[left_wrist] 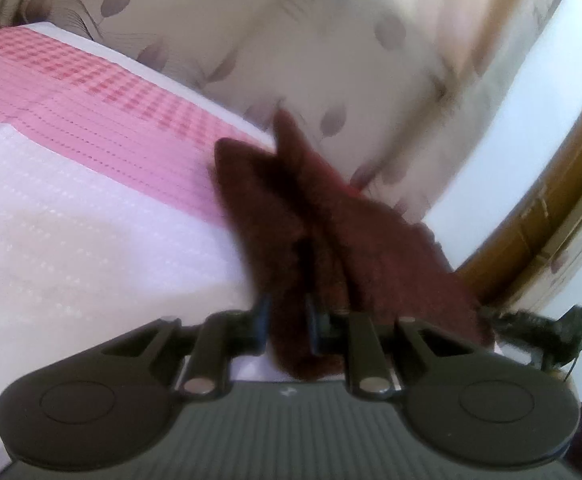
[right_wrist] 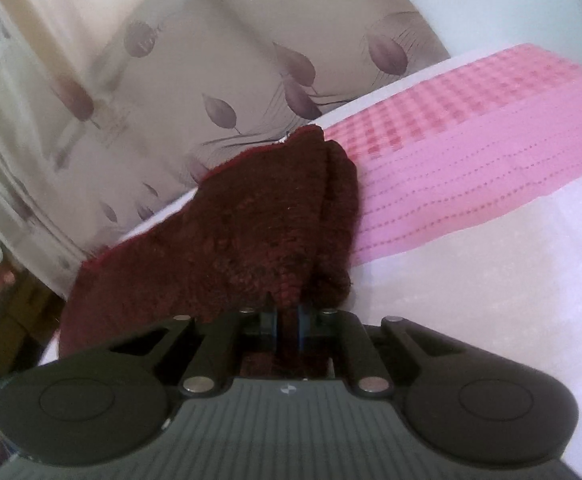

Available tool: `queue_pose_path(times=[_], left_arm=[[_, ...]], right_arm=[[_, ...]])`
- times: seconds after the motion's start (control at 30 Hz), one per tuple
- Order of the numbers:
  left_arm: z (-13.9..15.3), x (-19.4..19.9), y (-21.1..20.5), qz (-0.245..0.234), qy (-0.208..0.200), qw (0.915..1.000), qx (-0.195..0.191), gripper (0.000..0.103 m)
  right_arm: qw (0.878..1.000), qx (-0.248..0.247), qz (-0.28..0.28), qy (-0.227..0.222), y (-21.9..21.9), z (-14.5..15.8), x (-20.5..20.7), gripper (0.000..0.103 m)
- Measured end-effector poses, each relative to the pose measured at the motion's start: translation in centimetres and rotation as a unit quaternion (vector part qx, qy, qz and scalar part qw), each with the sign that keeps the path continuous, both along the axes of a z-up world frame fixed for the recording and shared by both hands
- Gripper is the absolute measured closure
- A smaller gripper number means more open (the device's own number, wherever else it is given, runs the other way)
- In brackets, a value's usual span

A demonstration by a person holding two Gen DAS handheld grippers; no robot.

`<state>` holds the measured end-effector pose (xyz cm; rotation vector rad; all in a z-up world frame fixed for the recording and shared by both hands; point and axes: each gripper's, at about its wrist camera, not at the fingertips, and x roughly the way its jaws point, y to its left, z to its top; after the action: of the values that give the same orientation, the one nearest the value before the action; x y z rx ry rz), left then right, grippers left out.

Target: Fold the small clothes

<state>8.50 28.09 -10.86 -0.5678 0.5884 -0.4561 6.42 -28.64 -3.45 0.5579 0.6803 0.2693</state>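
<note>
The left gripper (left_wrist: pixel 287 312) is seen at the lower centre of its frame, with its 2 fingers drawn close together and pinched on a fold of the dark red cloth (left_wrist: pixel 331 220). The fingertips are buried in the pile of the fabric and cannot be made out. From the pinch the cloth rises toward the centre of the frame and spreads to the lower right, where its edge is cut off behind the gripper body. The whole left view is blurred. The right gripper (right_wrist: pixel 287 316) is likewise closed on the dark red cloth (right_wrist: pixel 251 232) at the lower centre of its frame; only the blue-edged finger roots are visible, the tips being hidden by the fabric. The cloth lies on the pink and white bedspread (left_wrist: pixel 91 160), at its edge, just beside the leaf-patterned curtain (left_wrist: pixel 291 40). In the right view the bedspread (right_wrist: pixel 471 140) fills the right half and the curtain (right_wrist: pixel 171 80) the upper left. A dark fuzzy item (left_wrist: pixel 543 328) at the right edge of the left view cannot be identified.
</note>
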Motion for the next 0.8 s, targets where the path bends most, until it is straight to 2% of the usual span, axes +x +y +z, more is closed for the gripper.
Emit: queue_pose_path(times=[0.07, 0.1, 0.13, 0.17, 0.2, 0.27, 0.33, 0.4, 0.5, 0.57, 0.63, 0.73, 0.77, 0.8], left_arm=[[0.3, -0.6, 0.2, 0.010, -0.022, 0.9991, -0.034, 0.083], [0.5, -0.7, 0.1, 0.014, -0.029, 0.9986, -0.041, 0.080], [0.5, -0.5, 0.0, 0.009, -0.032, 0.9983, -0.047, 0.070], [0.4, -0.2, -0.3, 0.005, -0.031, 0.9983, -0.049, 0.057], [0.2, 0.1, -0.5, 0.003, -0.028, 0.9984, -0.050, 0.053], [-0.4, 0.6, -0.9, -0.014, -0.017, 0.9976, -0.065, 0.052], [-0.7, 0.6, -1.4, -0.025, -0.016, 0.9974, -0.066, 0.052], [-0.6, 0.2, -1.8, -0.024, -0.029, 0.9980, -0.051, 0.052], [-0.7, 0.5, -2.0, -0.020, -0.027, 0.9983, -0.047, 0.051], [-1.1, 0.6, -1.9, -0.022, -0.020, 0.9981, -0.055, 0.042], [-1.4, 0.7, -1.8, -0.019, -0.015, 0.9979, -0.060, 0.038], [-2.0, 1.0, -1.5, -0.017, -0.011, 0.9973, -0.071, 0.038], [-2.1, 1.0, -1.4, -0.016, -0.012, 0.9972, -0.072, 0.038], [-2.1, 1.0, -1.4, -0.015, -0.014, 0.9971, -0.073, 0.038]], right_arm=[[0.998, -0.048, -0.020, -0.030, 1.3, 2.0, -0.2, 0.062], [0.996, -0.073, -0.022, -0.052, 2.2, 3.5, -0.1, 0.048], [0.993, -0.091, -0.014, -0.078, 3.2, 5.2, 0.0, 0.044], [0.989, -0.105, 0.006, -0.105, 4.5, 7.0, 0.3, 0.044], [0.985, -0.113, 0.041, -0.128, 6.1, 8.6, 0.9, 0.044], [0.973, -0.110, 0.130, -0.157, 10.5, 11.4, 3.0, 0.044], [0.958, -0.096, 0.213, -0.163, 15.5, 12.8, 6.0, 0.044], [0.943, -0.107, 0.276, -0.154, 20.1, 12.8, 9.0, 0.045], [0.913, -0.149, 0.353, -0.142, 26.7, 11.4, 13.4, 0.045], [0.897, -0.177, 0.383, -0.129, 30.4, 9.9, 15.9, 0.044], [0.891, -0.189, 0.398, -0.111, 33.0, 8.6, 17.9, 0.044], [0.884, -0.188, 0.423, -0.073, 35.3, 6.4, 20.0, 0.045], [0.882, -0.185, 0.428, -0.062, 35.8, 5.7, 20.4, 0.050], [0.881, -0.181, 0.435, -0.053, 36.1, 5.3, 20.4, 0.074]])
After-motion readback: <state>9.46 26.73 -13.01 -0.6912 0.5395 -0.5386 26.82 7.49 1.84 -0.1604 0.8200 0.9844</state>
